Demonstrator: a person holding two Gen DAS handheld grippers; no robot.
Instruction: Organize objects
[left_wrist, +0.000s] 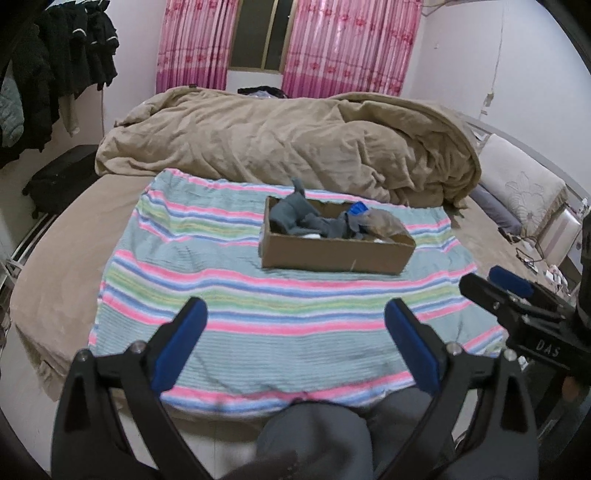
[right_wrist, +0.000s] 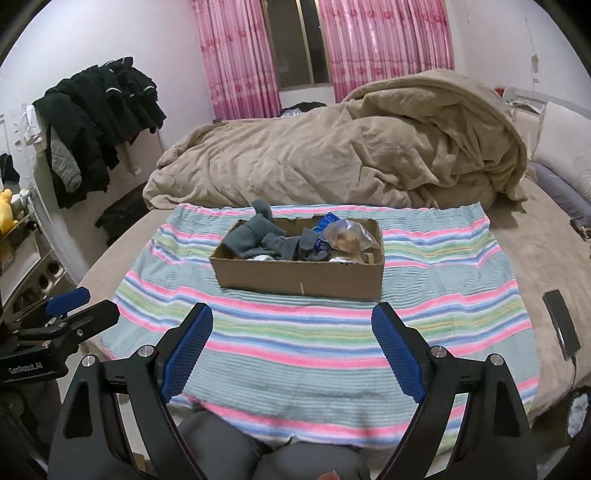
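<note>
Item one: cardboard box (right_wrist: 301, 275), shallow, open-topped, brown, with a ragged far rim. I find it on the striped blanket (right_wrist: 317, 332), toward its far half, at 12 o'clock from my right gripper (right_wrist: 291, 319) and at about 1 o'clock from my left gripper (left_wrist: 295, 314).

Contents, as far as I can read them: grey socks (right_wrist: 266, 236) bunched in the left half, one end sticking up over the far-left corner; a clear plastic bag (right_wrist: 351, 236) with something pale brown inside on the right; a blue packet (right_wrist: 327, 221) between them at the far wall. Some white bits show lower down; I cannot tell what they are.

Item two: blanket, bands of pink, pale green, blue and teal, spread flat over the bed (right_wrist: 554, 240). A tan duvet (right_wrist: 332, 158) is heaped beyond it at 12 o'clock. A dark phone (right_wrist: 561, 325) lies on the bed at 3 o'clock from the box, just off the blanket's edge.

Item three: my two grippers. Both hang over the near edge of the blanket, pointing forward and down, well apart from the box. The fingers (right_wrist: 192, 343) of the right one stand wide with nothing between them; the left one's fingers (left_wrist: 181, 339) likewise stand wide and empty. Each shows side-on in the other's view, touching nothing. The person's grey-clad knees (right_wrist: 229, 443) sit below them.
</note>
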